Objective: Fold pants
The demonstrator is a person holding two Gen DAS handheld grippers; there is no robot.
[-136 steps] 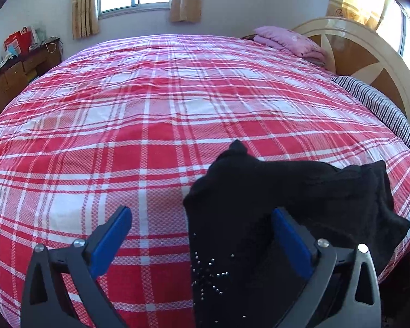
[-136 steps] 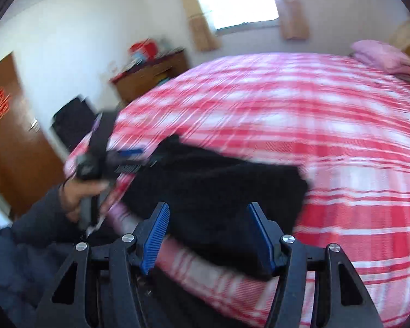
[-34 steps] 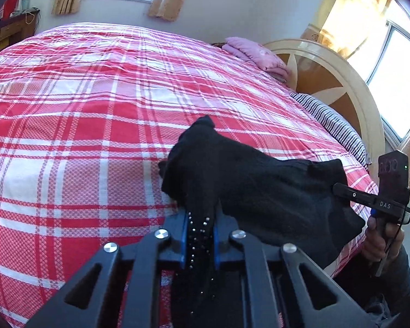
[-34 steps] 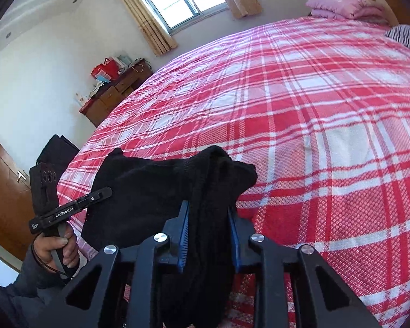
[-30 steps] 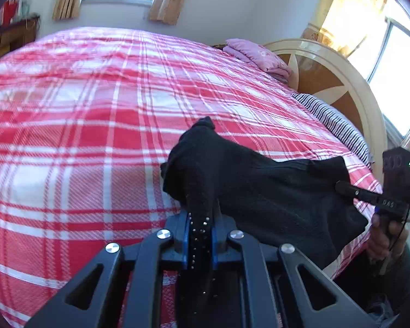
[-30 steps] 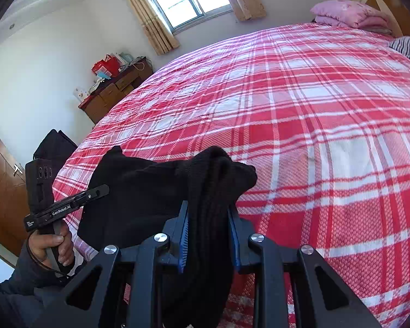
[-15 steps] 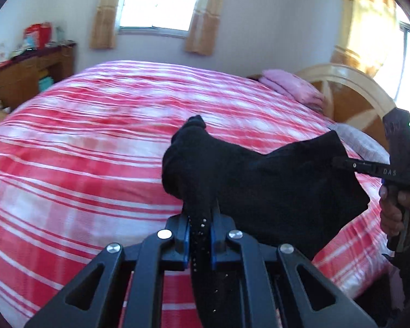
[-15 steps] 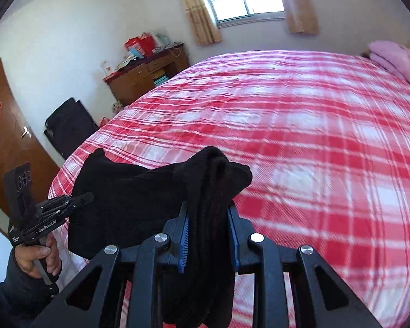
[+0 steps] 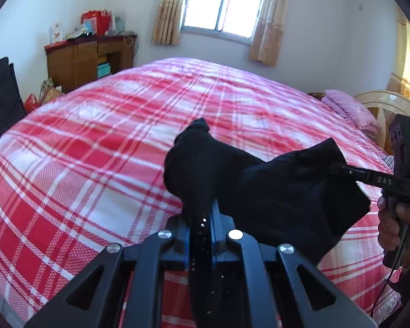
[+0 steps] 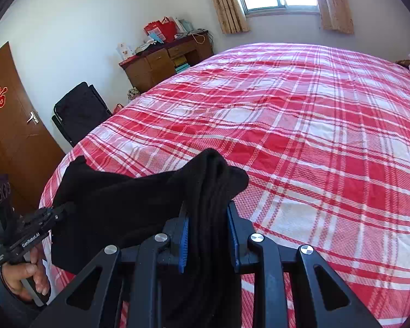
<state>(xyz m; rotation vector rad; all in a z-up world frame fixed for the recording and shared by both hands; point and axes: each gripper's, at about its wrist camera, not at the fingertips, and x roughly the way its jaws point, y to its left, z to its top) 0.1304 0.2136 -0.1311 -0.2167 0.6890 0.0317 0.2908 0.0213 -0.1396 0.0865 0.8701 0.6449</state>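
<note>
The black pants [image 9: 281,191] hang stretched between my two grippers, lifted above the near edge of the red plaid bed [image 9: 123,142]. My left gripper [image 9: 201,218] is shut on one bunched corner, which has small shiny studs. My right gripper [image 10: 207,224] is shut on the other bunched corner of the pants [image 10: 123,202]. The right gripper also shows at the right of the left wrist view [image 9: 339,168], and the left gripper at the lower left of the right wrist view [image 10: 65,209]. The lower part of the pants hangs out of sight.
A wooden dresser [image 9: 87,60] with clutter stands by the far wall under a window [image 9: 224,5]. A black chair [image 10: 79,112] and a brown door [image 10: 11,125] are at the left. A pink pillow [image 9: 350,109] and a headboard [image 9: 391,104] are at the right.
Both grippers closed on the pants, then rose and tilted up, lifting the pants off the bed. The cloth now hangs taut between them.
</note>
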